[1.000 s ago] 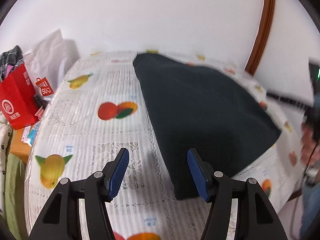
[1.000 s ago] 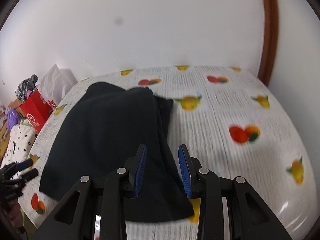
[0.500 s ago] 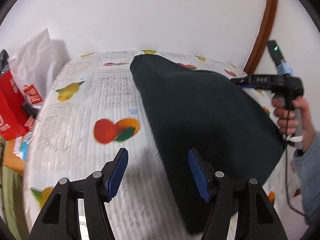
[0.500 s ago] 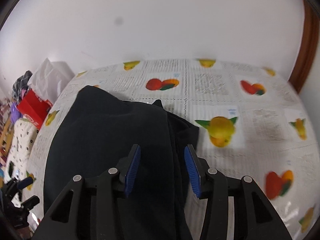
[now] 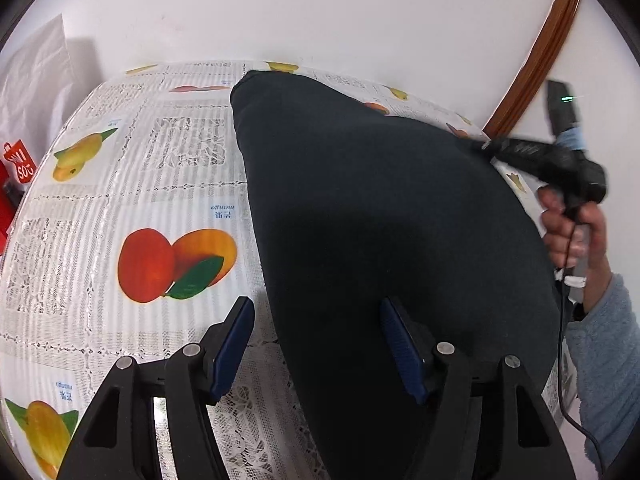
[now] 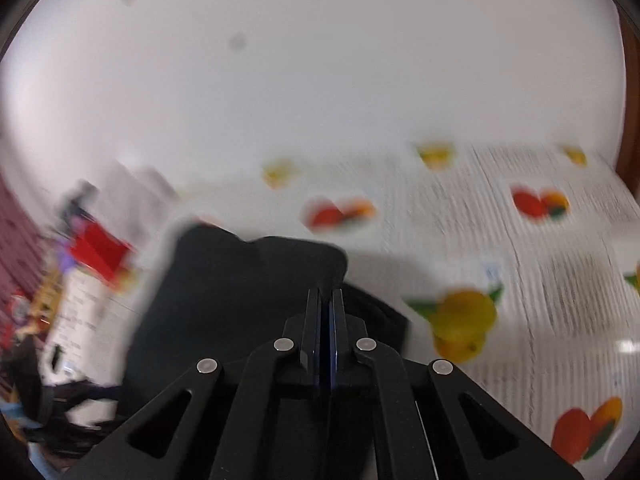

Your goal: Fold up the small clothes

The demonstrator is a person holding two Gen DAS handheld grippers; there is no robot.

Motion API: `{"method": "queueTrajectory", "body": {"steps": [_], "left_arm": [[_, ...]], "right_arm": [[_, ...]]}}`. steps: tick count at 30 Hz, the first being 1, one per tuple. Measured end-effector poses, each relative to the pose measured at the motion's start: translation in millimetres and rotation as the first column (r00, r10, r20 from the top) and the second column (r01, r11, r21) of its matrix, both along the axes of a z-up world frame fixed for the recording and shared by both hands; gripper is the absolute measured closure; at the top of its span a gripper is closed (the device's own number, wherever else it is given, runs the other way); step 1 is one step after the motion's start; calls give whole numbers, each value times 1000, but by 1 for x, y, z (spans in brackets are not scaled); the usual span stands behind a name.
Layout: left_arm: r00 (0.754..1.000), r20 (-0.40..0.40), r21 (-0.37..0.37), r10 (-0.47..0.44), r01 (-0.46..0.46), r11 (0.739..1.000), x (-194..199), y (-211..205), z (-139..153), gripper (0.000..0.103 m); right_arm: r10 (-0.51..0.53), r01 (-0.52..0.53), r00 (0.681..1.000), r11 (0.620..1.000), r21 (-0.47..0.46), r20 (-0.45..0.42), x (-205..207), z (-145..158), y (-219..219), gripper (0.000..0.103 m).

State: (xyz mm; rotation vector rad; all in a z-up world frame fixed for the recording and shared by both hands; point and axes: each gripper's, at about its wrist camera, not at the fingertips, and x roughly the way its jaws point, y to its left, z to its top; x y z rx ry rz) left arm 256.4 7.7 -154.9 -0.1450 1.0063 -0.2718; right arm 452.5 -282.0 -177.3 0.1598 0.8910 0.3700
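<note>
A black garment (image 5: pixel 380 200) lies folded on the fruit-print tablecloth (image 5: pixel 160 168). My left gripper (image 5: pixel 316 312) hovers over its near left edge. The jaws are opening; the cloth edge lies below and between the blue pads (image 5: pixel 232 344), which do not press on it. In the left wrist view my right gripper (image 5: pixel 482 145), held by a person's hand (image 5: pixel 572 228), meets the garment's far right edge. The blurred right wrist view shows the right gripper (image 6: pixel 325 292) shut, with the black garment (image 6: pixel 224 300) bunched and slightly raised at its tips.
A white plastic bag (image 5: pixel 32 80) and a red bag (image 5: pixel 12 168) sit past the table's left end. A wooden door frame (image 5: pixel 532 56) runs up the white wall at right. A grey sleeve (image 5: pixel 600 360) and a cable hang at the table's right edge.
My right gripper closed its jaws at the garment's far edge, and its view swung and blurred. My left gripper moved forward along the garment's left edge, jaws a little wider.
</note>
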Motion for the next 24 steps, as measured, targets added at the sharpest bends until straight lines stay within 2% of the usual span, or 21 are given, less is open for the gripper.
{"method": "queueTrajectory", "body": {"steps": [2, 5, 8, 9, 10, 12, 15, 17, 19, 21, 22, 24], "left_arm": [[1000, 2, 11, 1, -1, 1000, -2, -1, 2, 38], [1000, -1, 7, 5, -5, 1000, -6, 1, 4, 38], [1000, 6, 3, 8, -8, 1000, -13, 3, 7, 39], [1000, 12, 6, 8, -9, 1000, -16, 3, 8, 39], [1000, 17, 12, 9, -10, 1000, -19, 3, 9, 39], [1000, 25, 24, 15, -16, 1000, -25, 2, 11, 39], [999, 28, 31, 29, -30, 999, -32, 3, 11, 39], [999, 30, 40, 38, -39, 998, -37, 4, 13, 39], [999, 29, 51, 44, -45, 998, -42, 4, 15, 39], [998, 33, 82, 51, -54, 995, -49, 3, 18, 39], [998, 38, 97, 52, -56, 994, -53, 2, 20, 39], [998, 48, 124, 49, -55, 991, -61, -1, 22, 39]], "right_arm": [[-13, 12, 998, 1000, -23, -65, 6, -15, 3, 99], [-58, 57, 997, 998, -6, -46, -6, -1, -8, 91], [-51, 52, 998, 998, 25, -41, -26, 13, -20, 74], [-41, 42, 998, 999, 19, -36, -37, 17, -22, 62], [-25, 26, 999, 1000, 12, -27, -50, 19, -23, 57], [-4, 4, 1000, 1000, 13, -25, -65, 21, -27, 57], [17, -14, 998, 999, 36, -58, -84, 10, -26, 59], [31, -30, 998, 999, 15, -58, -91, -1, -20, 95], [17, -17, 1000, 1000, -25, -9, -99, -4, -18, 99], [-67, 70, 997, 996, -58, 49, -111, -2, -23, 103], [-133, 138, 989, 987, -77, 64, -118, 0, -29, 103], [-167, 173, 983, 983, -67, 78, -131, 2, -38, 99]]}}
